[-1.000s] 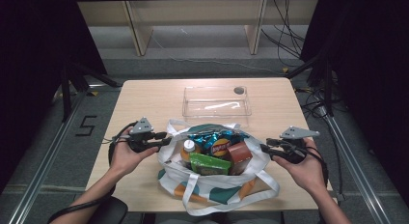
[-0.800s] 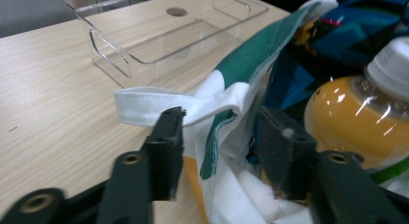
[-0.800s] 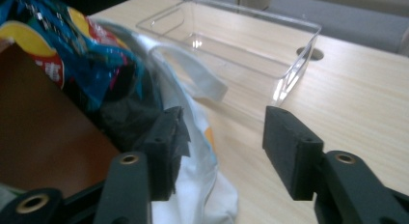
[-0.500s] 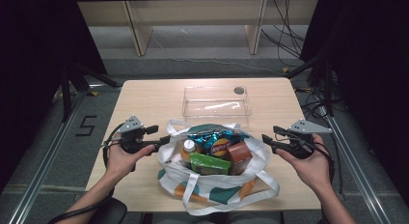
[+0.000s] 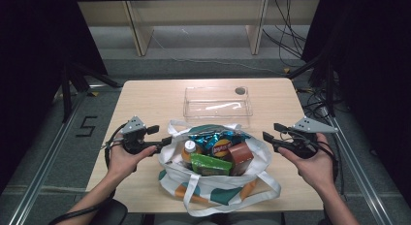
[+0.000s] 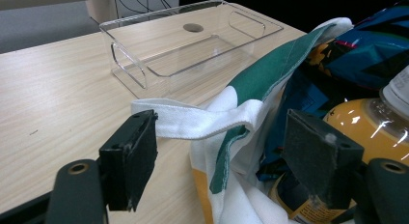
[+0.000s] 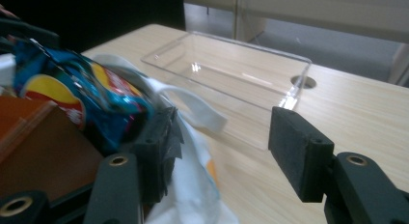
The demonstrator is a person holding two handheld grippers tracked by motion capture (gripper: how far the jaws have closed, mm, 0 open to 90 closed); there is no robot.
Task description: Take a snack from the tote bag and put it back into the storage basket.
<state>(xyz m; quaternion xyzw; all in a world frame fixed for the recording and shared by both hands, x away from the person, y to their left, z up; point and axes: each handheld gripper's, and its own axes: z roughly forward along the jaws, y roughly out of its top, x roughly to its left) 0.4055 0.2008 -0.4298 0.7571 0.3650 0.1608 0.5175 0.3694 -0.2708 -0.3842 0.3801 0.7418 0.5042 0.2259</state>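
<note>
Tote bag [image 5: 213, 181], white with green and orange panels, sits at the near middle of the bench [image 5: 145, 96], mouth upward, its long axis running across the bench from one hand to the other. It is packed: a blue chip bag [image 5: 215, 140], an orange-capped bottle [image 5: 190, 150], a green packet [image 5: 209, 164] and a brown carton [image 5: 241, 152] stand proud of the rim. Nothing has been lifted out, and the clear plastic tray [image 5: 217, 101] beyond the bag lies empty, so the unpacking, if that is the job, looks barely begun.

The left tool [image 5: 162, 140] hangs at the bag's left edge; its jaws have just been opening and now stand wide, with the white strap [image 6: 193, 120] lying between them but not pressed by either pad. The right tool [image 5: 272, 132] is off the bag's right side, its jaws likewise just opened and gripping nothing; in the right gripper view one pad seems to brush the cloth, though the blur leaves that unsure.

Both handles look let go; the contents remain to be moved.
</note>
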